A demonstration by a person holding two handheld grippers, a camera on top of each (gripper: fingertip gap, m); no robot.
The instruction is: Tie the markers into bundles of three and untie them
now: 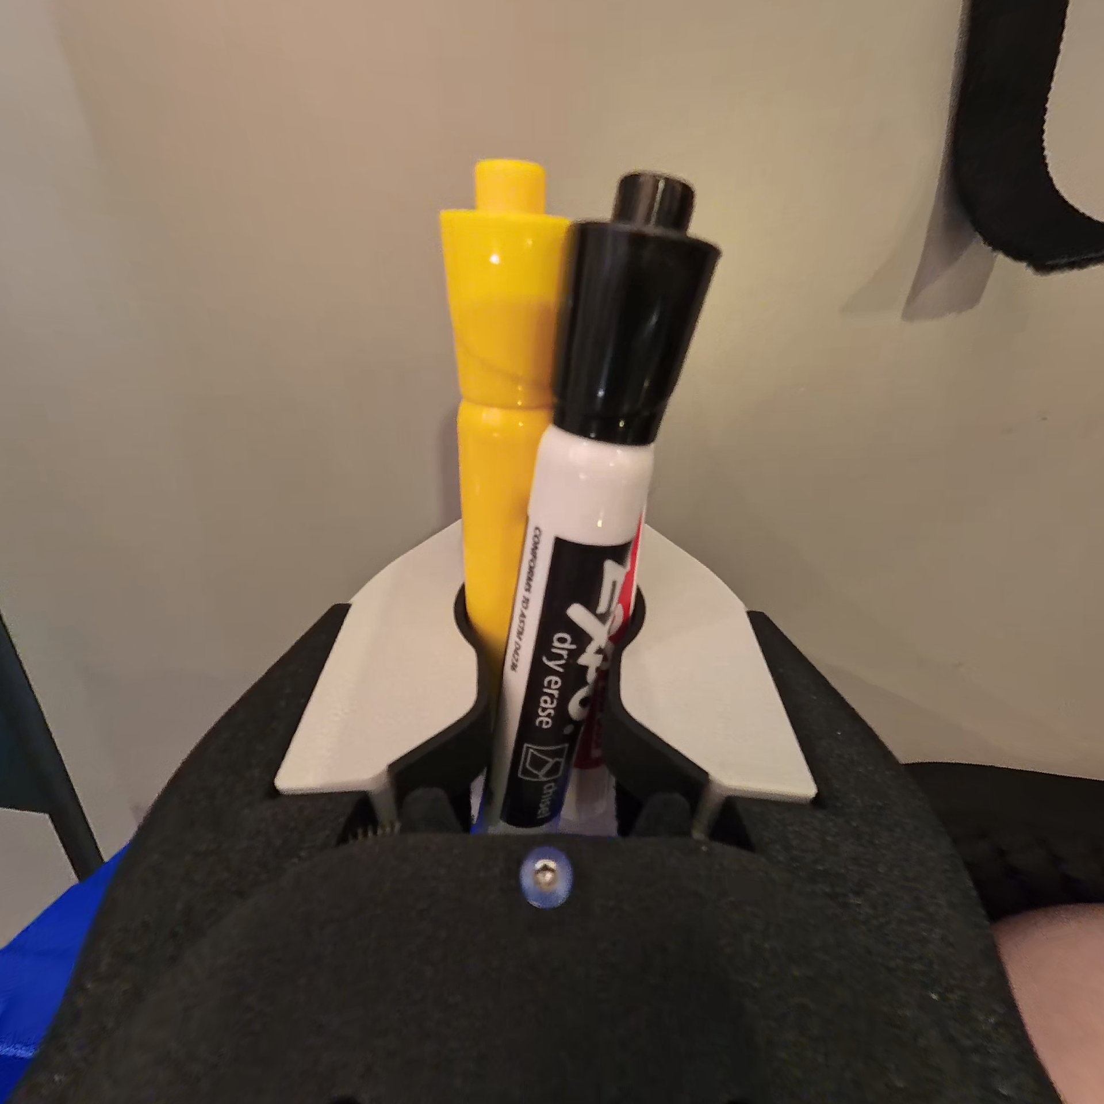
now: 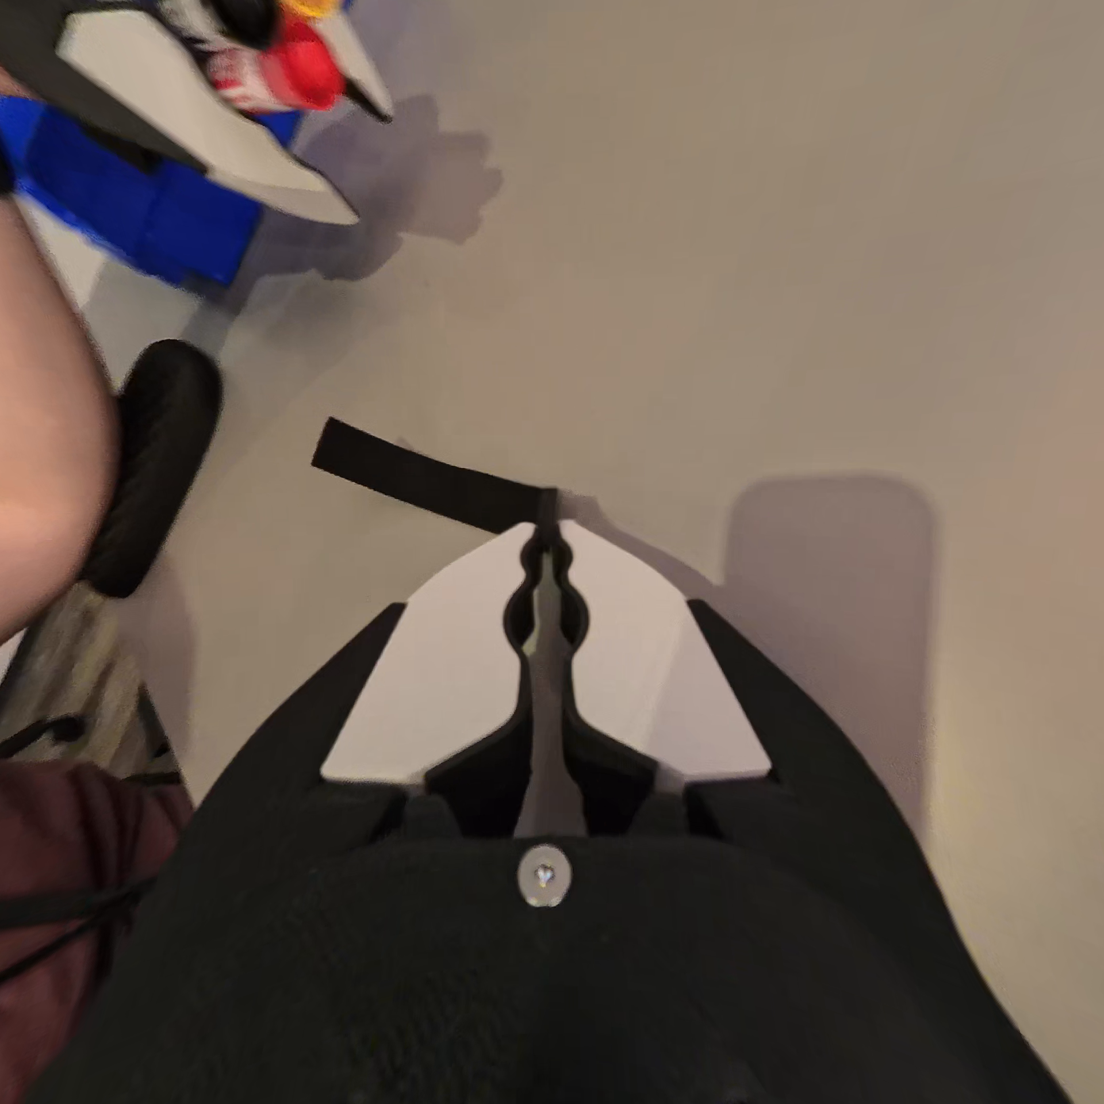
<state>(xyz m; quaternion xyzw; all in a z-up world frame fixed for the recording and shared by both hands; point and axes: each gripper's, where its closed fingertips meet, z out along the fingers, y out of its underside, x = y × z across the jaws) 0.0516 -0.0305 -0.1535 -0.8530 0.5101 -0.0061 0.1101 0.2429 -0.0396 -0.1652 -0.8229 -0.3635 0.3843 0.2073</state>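
Note:
My left gripper (image 1: 549, 609) is shut on a bundle of markers that points forward between its fingers: a yellow marker (image 1: 502, 358), a black-capped white marker (image 1: 621, 382) and a red one (image 1: 638, 555) mostly hidden behind it. My right gripper (image 2: 546, 529) is shut on one end of a black strap (image 2: 418, 472), which sticks out flat to the left over the beige tabletop (image 2: 717, 239). The left gripper also shows in the right wrist view (image 2: 287, 101) at the top left, with the red marker end (image 2: 304, 71) between its fingers. The strap shows in the left wrist view (image 1: 1015, 149) at the top right.
A person's arm (image 2: 42, 454) and a black chair armrest (image 2: 155, 466) are at the left of the right wrist view. The blue part of the left gripper's body (image 2: 137, 215) lies below its fingers. Spacing between my two grippers at the tips: around 20 cm.

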